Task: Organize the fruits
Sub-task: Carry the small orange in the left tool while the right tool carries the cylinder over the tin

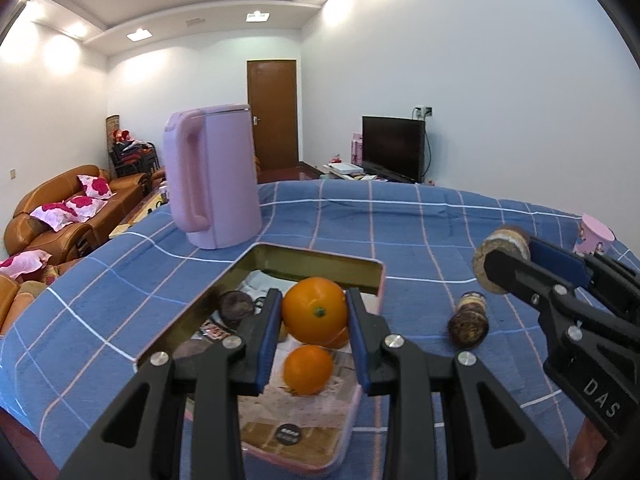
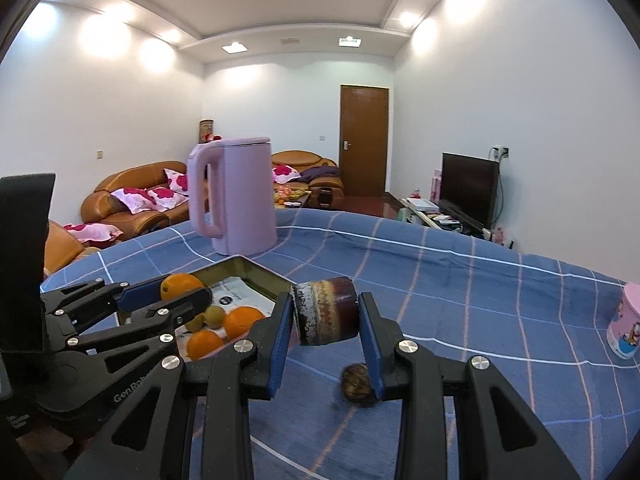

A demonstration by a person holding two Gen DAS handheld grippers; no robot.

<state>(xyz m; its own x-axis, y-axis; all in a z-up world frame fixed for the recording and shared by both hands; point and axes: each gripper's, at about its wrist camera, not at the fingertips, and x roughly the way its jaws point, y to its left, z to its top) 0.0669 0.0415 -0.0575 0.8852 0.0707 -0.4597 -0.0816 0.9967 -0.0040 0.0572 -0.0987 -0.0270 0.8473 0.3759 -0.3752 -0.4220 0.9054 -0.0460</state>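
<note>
My left gripper is shut on an orange and holds it above the pink tin tray. Another orange and a dark round fruit lie in the tray. My right gripper is shut on a brown sugarcane piece, held above the cloth to the right of the tray; it also shows in the left wrist view. A second cane piece lies on the blue cloth below it. In the right wrist view the tray holds oranges and small greenish fruits.
A pink kettle stands behind the tray on the blue checked tablecloth. A pink paper cup stands at the right edge. Sofas, a door and a TV are beyond the table.
</note>
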